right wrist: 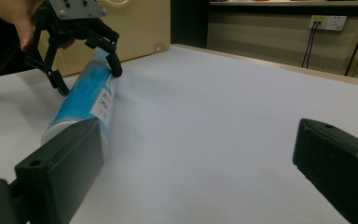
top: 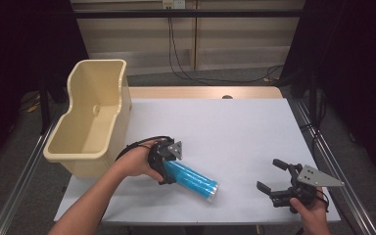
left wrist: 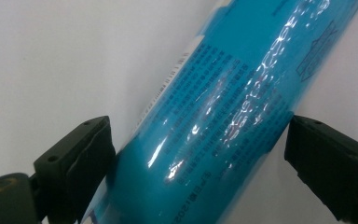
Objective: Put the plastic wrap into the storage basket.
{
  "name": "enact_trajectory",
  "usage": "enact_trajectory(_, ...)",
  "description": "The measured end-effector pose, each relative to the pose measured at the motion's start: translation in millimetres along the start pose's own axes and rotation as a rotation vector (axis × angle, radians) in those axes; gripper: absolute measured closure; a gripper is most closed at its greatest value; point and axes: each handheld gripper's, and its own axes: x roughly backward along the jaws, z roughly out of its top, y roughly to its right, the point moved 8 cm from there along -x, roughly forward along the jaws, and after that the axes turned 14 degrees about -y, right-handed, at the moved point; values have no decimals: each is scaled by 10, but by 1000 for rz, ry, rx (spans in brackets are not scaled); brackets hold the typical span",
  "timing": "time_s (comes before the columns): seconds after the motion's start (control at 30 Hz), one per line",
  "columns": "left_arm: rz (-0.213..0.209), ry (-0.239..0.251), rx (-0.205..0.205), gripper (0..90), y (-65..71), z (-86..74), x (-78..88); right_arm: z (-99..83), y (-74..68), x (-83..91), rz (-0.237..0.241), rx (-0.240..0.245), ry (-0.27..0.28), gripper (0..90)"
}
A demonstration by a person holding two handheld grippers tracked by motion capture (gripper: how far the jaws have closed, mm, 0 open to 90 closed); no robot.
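Note:
A blue tube with small printed text lies on its side on the white table, its pale end pointing front right. My left gripper comes down over the tube's upper-left end with one jaw on each side. In the left gripper view the pads press against the sides of the blue tube. The right gripper view shows the same grip from afar, the left gripper straddling the tube. My right gripper rests near the front right of the table, open, with nothing between its jaws.
A cream plastic bin stands at the table's left edge, just behind the left hand, and appears empty. The white sheet covers the tabletop, with a wooden strip along the far edge. Metal rails run along both sides.

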Motion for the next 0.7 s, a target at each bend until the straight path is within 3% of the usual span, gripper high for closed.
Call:
enact_trajectory(0.27,16,1,-17,75,1,-2,-49,-2,6,6,0,1,1,14)
enact_trajectory(0.57,69,-22,-48,98,36,3,-49,0,2,4,2,-1,2,15)
enact_trajectory(0.7,62,-29,-48,106,55,2,-49,2,6,4,0,-3,4,16)
